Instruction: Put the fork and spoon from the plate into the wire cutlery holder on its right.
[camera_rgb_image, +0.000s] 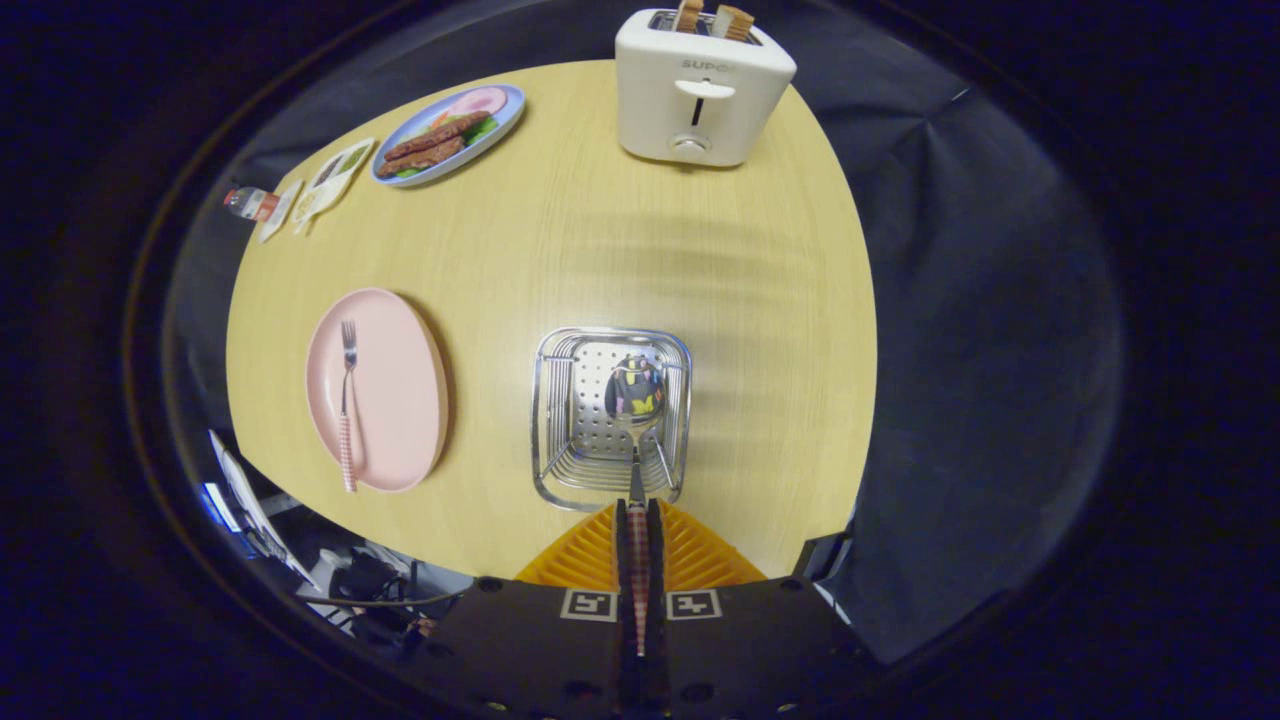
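My gripper (638, 515) is shut on the checked handle of the spoon (635, 400). The spoon's shiny bowl hangs just ahead of the fingers, over the inside of the wire cutlery holder (548, 400). The holder is a square metal basket with a perforated bottom, standing on the wooden table right in front of the fingers. To the holder's left lies the pink plate (400, 400). On the plate rests the fork (347, 400), tines pointing away, its checked handle reaching over the plate's near rim.
A white toaster (700, 95) with two bread slices stands at the table's far side, beyond the holder. A blue plate of food (505, 125), some sachets (335, 180) and a small bottle (250, 203) sit at the far left. Cables lie below the table's near left edge.
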